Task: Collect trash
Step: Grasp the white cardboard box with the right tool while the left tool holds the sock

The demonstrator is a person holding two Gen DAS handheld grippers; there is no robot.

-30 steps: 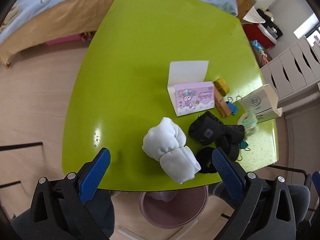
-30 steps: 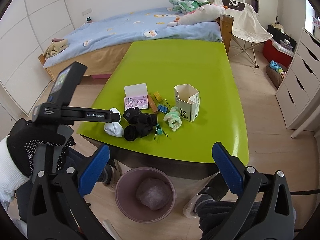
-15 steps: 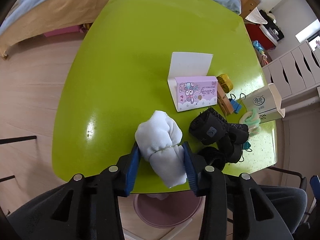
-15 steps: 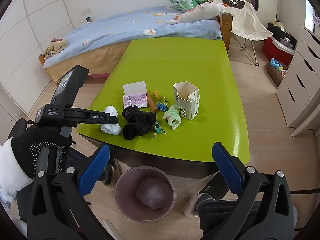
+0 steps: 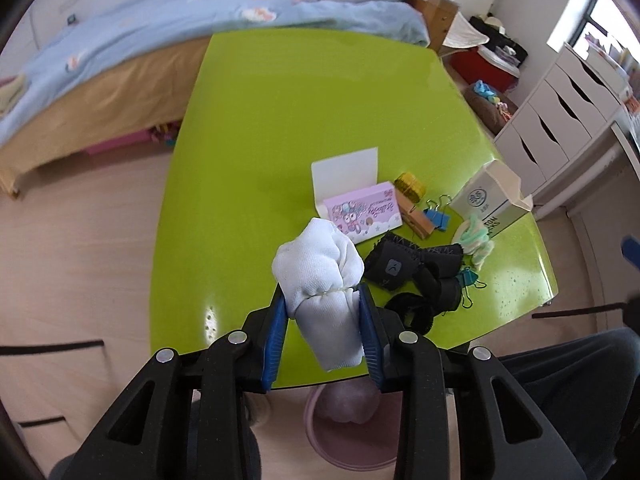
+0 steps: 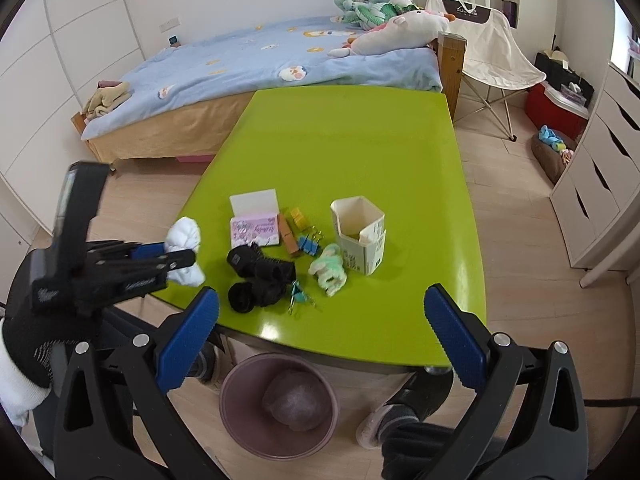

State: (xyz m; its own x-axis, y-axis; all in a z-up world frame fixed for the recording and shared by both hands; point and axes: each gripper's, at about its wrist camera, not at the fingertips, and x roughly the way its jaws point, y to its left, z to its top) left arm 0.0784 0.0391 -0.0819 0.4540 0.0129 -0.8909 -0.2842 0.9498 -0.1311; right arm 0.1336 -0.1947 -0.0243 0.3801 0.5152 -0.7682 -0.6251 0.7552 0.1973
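On the green table by the bed, the left gripper clamps the white sock bundle, seemingly lifted and next bound for the bin below the near edge, while the right gripper hangs spread wide.

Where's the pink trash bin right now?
In the right wrist view, the pink trash bin sits on the floor below the near edge of the green table, low in the frame between the open right claw's fingers.

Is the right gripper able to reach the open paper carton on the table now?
Probably yes. The right gripper is open and empty, and the paper carton stands upright ahead of it near the table's near edge, with only the small green-white bundle beside it.
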